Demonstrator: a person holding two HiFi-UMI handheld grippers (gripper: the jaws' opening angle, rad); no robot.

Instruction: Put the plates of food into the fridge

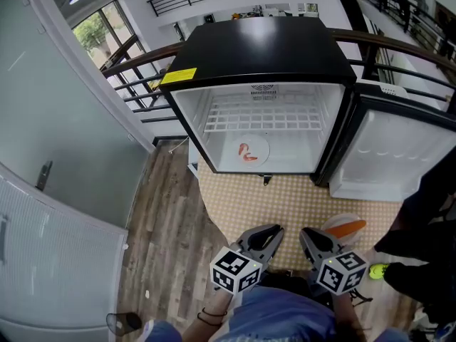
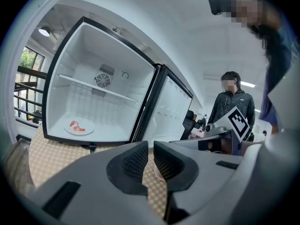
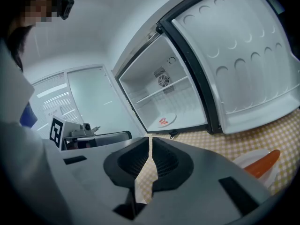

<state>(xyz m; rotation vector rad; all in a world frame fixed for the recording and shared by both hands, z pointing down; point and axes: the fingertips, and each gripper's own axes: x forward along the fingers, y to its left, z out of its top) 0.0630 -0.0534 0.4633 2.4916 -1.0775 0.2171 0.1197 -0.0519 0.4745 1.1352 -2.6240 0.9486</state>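
Note:
The small black fridge (image 1: 263, 48) stands open, its door (image 1: 399, 155) swung out to the right. On its floor lies a white plate with red food (image 1: 251, 150), which also shows as the plate (image 2: 78, 126) in the left gripper view and the plate (image 3: 164, 121) in the right gripper view. A second plate with a carrot (image 1: 347, 228) sits on the checked mat (image 1: 285, 198), just right of my right gripper (image 1: 308, 234). My left gripper (image 1: 271, 230) hovers beside it. Both grippers are low over the mat and point at the fridge. The left gripper (image 2: 151, 149) and the right gripper (image 3: 150, 146) are shut with nothing in them.
A wire shelf (image 1: 260, 120) spans the upper part of the fridge. A person in dark clothes (image 1: 427, 226) stands close at the right. A pale wall and a cabinet (image 1: 57, 191) run along the left, beside a wooden floor (image 1: 171, 226). Railings (image 1: 135, 70) stand behind the fridge.

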